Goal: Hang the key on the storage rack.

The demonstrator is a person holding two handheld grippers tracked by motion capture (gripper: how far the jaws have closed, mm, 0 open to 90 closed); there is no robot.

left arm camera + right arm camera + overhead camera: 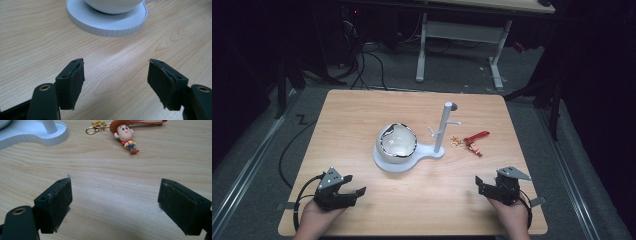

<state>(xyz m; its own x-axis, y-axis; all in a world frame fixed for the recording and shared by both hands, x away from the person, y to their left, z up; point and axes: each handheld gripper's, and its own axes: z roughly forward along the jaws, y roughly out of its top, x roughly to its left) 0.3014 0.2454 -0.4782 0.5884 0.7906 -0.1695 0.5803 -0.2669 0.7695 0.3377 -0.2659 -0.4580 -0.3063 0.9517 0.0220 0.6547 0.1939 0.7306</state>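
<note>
A white stand point(409, 159) sits mid-table: a round base holding a white bowl point(398, 143) and an upright post with pegs point(443, 125). Right of it lies a keychain point(469, 141), a small cowboy figure point(124, 135) with a gold clasp point(96, 127) and a red strap point(477, 135). My left gripper point(347, 189) rests open near the front left edge, nothing between its jaws, the stand's base point(107, 23) ahead of it. My right gripper point(486, 185) rests open near the front right edge, also holding nothing, with the figure beyond its jaws.
The wooden table point(362, 115) has bare surface around the stand and between the grippers. Behind the table stand a white desk frame point(462, 35) and cables on the grey floor point(367, 65). Cables trail from both grippers.
</note>
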